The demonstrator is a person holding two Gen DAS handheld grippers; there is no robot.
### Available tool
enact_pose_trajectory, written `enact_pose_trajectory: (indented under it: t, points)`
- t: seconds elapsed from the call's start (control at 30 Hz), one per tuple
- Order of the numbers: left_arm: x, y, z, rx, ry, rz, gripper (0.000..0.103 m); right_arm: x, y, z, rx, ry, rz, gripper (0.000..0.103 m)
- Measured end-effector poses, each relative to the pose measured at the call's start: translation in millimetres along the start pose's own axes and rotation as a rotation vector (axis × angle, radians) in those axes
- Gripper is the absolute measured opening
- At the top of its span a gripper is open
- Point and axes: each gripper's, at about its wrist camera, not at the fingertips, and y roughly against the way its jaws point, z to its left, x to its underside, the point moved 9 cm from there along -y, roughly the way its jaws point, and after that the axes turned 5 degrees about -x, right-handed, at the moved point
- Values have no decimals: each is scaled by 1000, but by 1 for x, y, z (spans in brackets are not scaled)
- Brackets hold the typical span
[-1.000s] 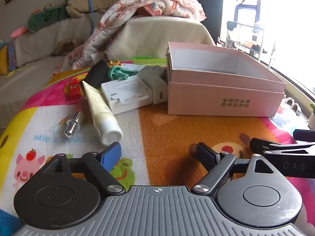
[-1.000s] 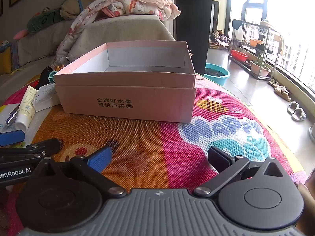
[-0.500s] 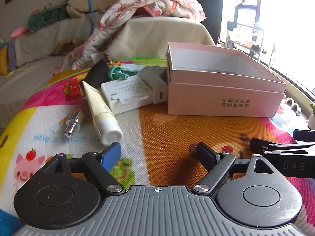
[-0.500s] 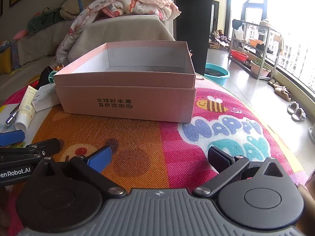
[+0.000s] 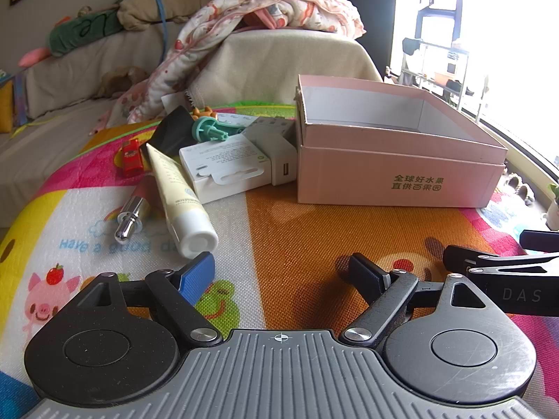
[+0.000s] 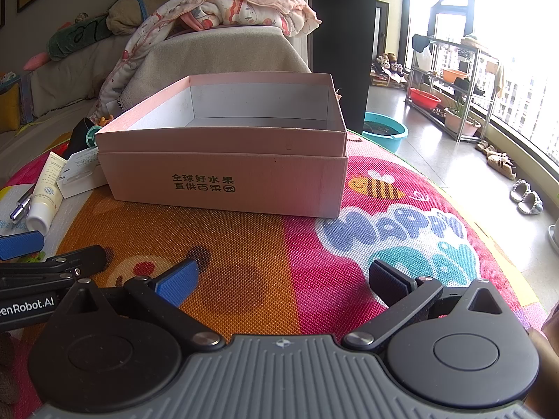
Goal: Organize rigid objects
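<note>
One cream tube (image 5: 178,192) lengthwise, white cap toward left gripper (image 5: 283,272).

Pink box (image 6: 223,181) front reads "全球好水果 直供百果园"; play mat (image 6: 401,230) reads "HAPPY" at 3 o'clock of box; left gripper (image 6: 31,305) arm "enRobot.AI"; right gripper (image 5: 517,295) arm "DAS".

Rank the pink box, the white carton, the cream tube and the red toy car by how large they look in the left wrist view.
1. pink box
2. white carton
3. cream tube, close to the carton; it lies nearer the camera, so that order is unsure
4. red toy car
</note>
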Motion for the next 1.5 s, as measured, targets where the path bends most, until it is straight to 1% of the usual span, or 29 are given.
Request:
enact_pose_trajectory:
  t: [1.5]
  points:
    - [0, 0, 0, -2, -3, 0, 89, -1, 1, 0, -1, 0, 0, 103]
